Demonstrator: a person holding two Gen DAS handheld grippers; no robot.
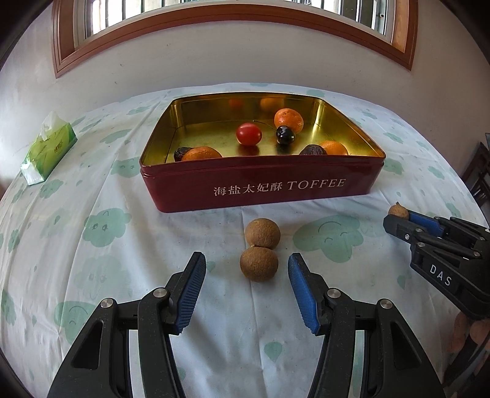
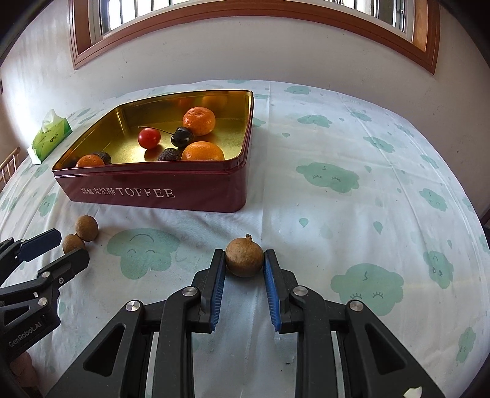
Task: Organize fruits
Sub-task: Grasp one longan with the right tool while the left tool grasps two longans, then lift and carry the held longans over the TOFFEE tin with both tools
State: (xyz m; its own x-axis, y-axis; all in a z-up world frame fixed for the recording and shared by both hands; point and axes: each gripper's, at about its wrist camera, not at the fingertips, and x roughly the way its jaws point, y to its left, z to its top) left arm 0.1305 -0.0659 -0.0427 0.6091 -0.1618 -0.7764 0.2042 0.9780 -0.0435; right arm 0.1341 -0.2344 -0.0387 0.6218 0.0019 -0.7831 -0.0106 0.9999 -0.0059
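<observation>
A white wall with a wood-framed window [image 1: 232, 27] is seen behind a table covered by a pale cloth printed with green clouds [image 1: 92, 232]. At 12 o'clock from both grippers a red toffee tin [image 1: 263, 186] stands open on the cloth, its gold inside holding three mandarins [image 1: 288, 120], a red cherry tomato [image 1: 248, 133], a dark cherry [image 1: 285, 135] and two wrinkled dark fruits [image 1: 311, 150]. A green tissue pack [image 1: 49, 148] lies at 10 o'clock, well apart from the tin.

The left gripper [image 1: 246, 269] is held partly open, nothing gripped; a brown longan [image 1: 259, 264] lies on the cloth between its blue pads [image 1: 191, 290], touched by neither. A second longan [image 1: 262, 233] rests just beyond it at 12 o'clock, the two touching, near the tin's front wall.

The right gripper [image 2: 244, 260] is closed on a third longan [image 2: 244, 257], both pads pressed against its sides, low over the cloth. In the left wrist view this gripper [image 1: 395, 215] is found at 3 o'clock; in the right wrist view the left gripper [image 2: 69, 246] is found at 9 o'clock beside the longan pair
</observation>
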